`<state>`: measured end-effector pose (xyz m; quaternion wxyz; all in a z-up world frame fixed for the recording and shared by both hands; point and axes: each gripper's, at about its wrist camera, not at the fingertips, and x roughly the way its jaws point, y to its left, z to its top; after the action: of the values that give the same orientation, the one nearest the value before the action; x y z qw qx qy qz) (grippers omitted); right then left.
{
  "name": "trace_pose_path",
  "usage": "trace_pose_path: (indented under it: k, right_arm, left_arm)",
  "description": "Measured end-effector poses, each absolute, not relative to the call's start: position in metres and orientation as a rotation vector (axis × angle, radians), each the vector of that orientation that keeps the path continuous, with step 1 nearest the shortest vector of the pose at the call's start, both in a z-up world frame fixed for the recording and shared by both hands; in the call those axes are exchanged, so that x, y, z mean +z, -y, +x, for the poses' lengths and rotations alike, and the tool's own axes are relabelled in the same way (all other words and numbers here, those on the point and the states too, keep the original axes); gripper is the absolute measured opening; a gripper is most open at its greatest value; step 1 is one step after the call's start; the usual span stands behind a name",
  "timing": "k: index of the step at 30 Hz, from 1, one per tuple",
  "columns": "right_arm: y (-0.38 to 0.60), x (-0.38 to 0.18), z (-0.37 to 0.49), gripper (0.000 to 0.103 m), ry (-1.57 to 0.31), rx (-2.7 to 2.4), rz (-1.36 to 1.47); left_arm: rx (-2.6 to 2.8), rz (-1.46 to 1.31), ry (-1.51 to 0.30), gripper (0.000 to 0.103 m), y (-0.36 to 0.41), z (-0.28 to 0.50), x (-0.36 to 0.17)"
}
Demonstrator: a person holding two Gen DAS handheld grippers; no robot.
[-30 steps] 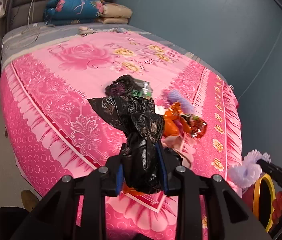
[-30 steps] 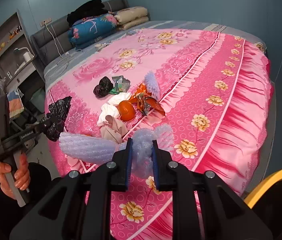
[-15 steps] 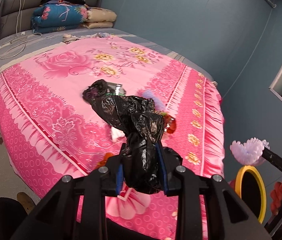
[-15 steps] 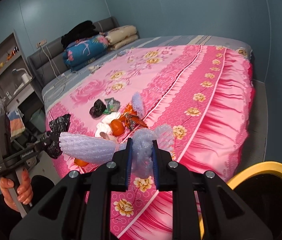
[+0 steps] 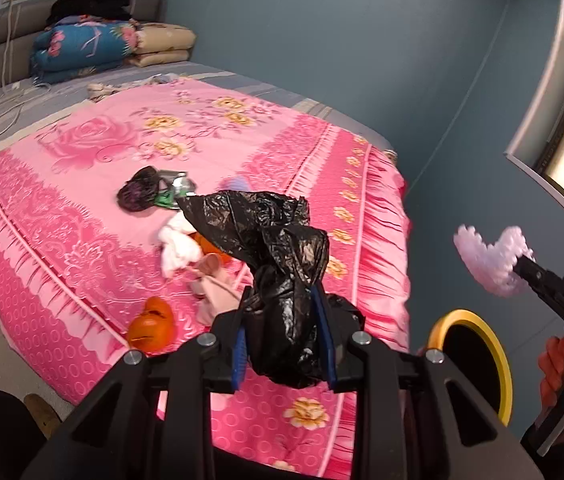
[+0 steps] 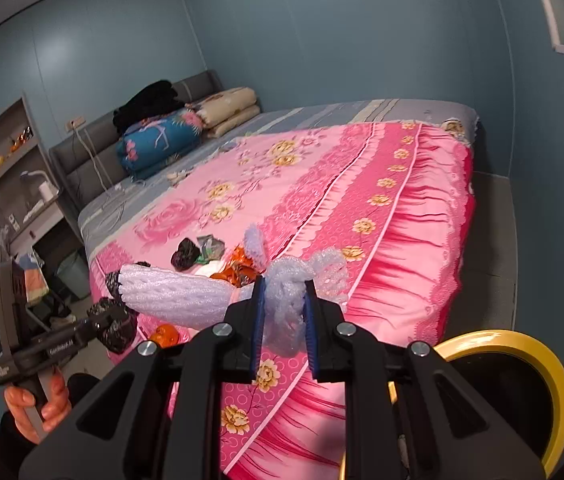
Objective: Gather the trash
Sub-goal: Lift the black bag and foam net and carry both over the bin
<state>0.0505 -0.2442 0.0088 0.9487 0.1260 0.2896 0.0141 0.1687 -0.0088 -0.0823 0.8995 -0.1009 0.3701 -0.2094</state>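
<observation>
My left gripper [image 5: 284,334] is shut on a crumpled black plastic bag [image 5: 274,248], held in the air off the bed's near edge. My right gripper [image 6: 282,320] is shut on white foam and bubble wrap [image 6: 186,294], also in the air; it shows in the left wrist view [image 5: 490,260] above a yellow-rimmed bin [image 5: 470,356]. The bin also shows at the lower right of the right wrist view [image 6: 522,364]. More trash lies on the pink bedspread [image 5: 82,208]: an orange piece [image 5: 152,322], white tissue [image 5: 176,244], a dark bag [image 5: 138,194] and pink paper [image 5: 214,288].
Folded quilts and pillows [image 5: 98,48] are stacked at the headboard with cables [image 5: 6,96] beside them. A shelf unit [image 6: 6,176] and a small pale bin [image 6: 72,274] stand left of the bed. Blue walls and a window [image 5: 562,132] lie to the right.
Both grippers have pulled back from the bed and swung right, still holding their trash. The yellow-rimmed bin has come further into both views.
</observation>
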Motion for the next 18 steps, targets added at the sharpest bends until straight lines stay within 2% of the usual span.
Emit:
trace_pose_path:
  k: [18]
  right_arm:
    - [0.293,0.045,-0.005,0.017,-0.465,-0.113,0.282]
  left_arm:
    - [-0.58,-0.126,-0.74,0.026,0.073,0.13,-0.059]
